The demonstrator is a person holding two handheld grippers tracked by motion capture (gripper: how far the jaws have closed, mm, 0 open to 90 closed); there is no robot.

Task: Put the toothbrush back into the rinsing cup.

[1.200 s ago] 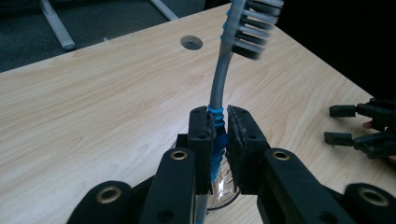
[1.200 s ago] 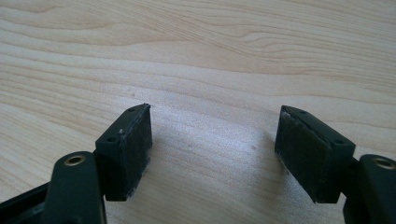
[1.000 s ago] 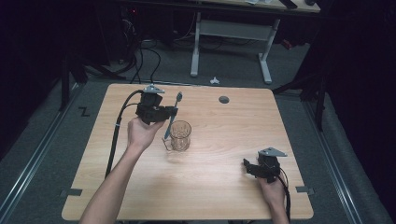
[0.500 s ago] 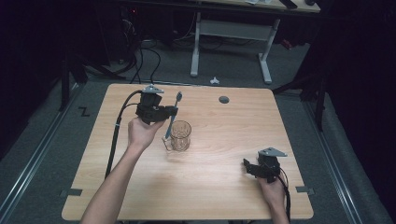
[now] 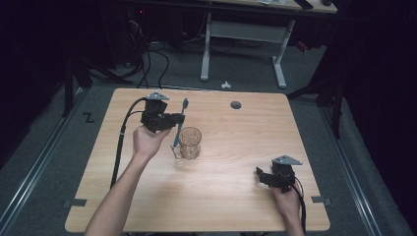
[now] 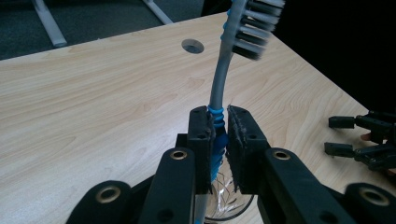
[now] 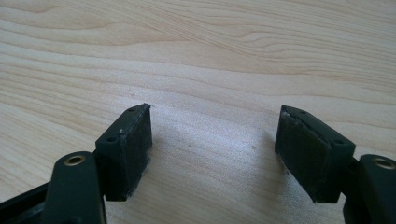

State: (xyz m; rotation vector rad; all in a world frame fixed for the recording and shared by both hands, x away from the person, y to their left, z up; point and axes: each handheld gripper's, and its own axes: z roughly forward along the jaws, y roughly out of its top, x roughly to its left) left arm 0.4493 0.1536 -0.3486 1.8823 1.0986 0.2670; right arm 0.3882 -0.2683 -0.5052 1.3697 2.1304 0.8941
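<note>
High view: the left gripper holds a toothbrush by its handle, brush head up and leaning toward the far edge, its lower end going down beside or just inside the near-left rim of the clear glass mug; from here I cannot tell which. The mug stands near the middle of the wooden table. The right gripper rests well apart, near the table's right front corner. The likely trouble is the handle tip catching the mug's rim or pushing the light mug sideways, since nothing steadies it.

Left gripper view: the jaws are clamped narrowly on the toothbrush's blue ribbed grip section, with the grey neck and bristles rising above the pads. The mug's mouth lies directly below the jaws, so the handle seems aimed into it. The grip is on a thin, rounded part; the brush could swivel between the pads and, if let go tilted, tip the mug.

Right gripper view: the right gripper stands wide, nothing between its jaws, just bare wood beneath them. It is too far off to brace the mug.
</note>
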